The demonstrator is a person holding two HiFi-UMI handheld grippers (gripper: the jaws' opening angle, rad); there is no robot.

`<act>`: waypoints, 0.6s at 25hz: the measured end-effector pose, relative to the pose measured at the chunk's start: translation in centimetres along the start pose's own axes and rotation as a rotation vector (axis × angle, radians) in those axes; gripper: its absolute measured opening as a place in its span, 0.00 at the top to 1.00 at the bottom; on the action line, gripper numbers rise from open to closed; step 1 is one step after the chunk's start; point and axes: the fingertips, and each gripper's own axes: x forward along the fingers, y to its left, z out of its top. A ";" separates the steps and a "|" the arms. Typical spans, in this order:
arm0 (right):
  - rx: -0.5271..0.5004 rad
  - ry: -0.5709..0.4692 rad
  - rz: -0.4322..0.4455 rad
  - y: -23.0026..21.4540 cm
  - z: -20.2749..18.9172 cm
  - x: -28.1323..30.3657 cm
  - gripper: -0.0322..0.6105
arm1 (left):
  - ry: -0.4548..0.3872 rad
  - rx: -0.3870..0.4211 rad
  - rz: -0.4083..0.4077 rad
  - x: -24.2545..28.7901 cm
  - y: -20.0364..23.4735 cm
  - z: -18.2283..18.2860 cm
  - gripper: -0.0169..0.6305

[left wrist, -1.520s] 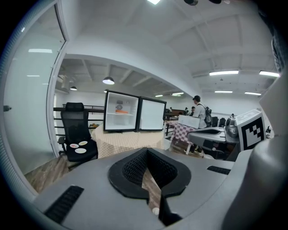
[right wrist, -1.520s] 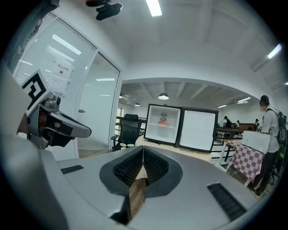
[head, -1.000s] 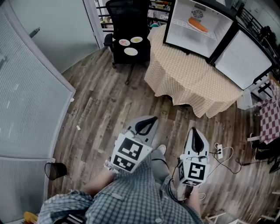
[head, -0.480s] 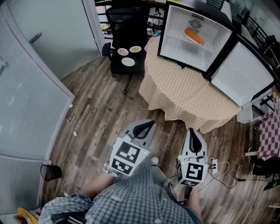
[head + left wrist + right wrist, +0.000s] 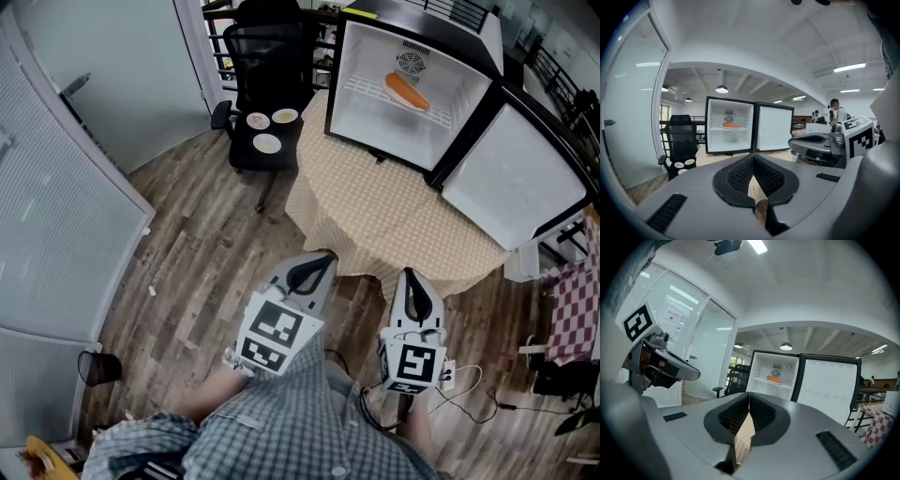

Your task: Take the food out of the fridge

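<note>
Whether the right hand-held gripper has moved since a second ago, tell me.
Yes: the right hand-held gripper has advanced toward the table; in the head view its tip now overlaps the table's near edge, no longer apart from it.

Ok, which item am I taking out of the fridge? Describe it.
On the round table with the checked cloth stands a fridge, door swung open. On its wire shelf lies one long orange food item, the only thing inside, just below the round fan.

An office: a glass partition [image 5: 66, 216] at left, a black swivel chair [image 5: 267, 66] at top centre, wood-plank floor [image 5: 216, 244], ceiling strip lights [image 5: 849, 67].
</note>
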 end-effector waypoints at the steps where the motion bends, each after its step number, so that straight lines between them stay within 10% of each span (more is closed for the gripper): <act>1: -0.004 -0.005 0.001 -0.4 0.1 0.3 0.93 | -0.005 0.001 0.000 0.4 -0.1 0.3 0.97; 15: 0.003 0.043 -0.040 -4.4 -2.1 1.7 0.94 | 0.010 -0.030 -0.029 4.7 -1.3 0.6 0.97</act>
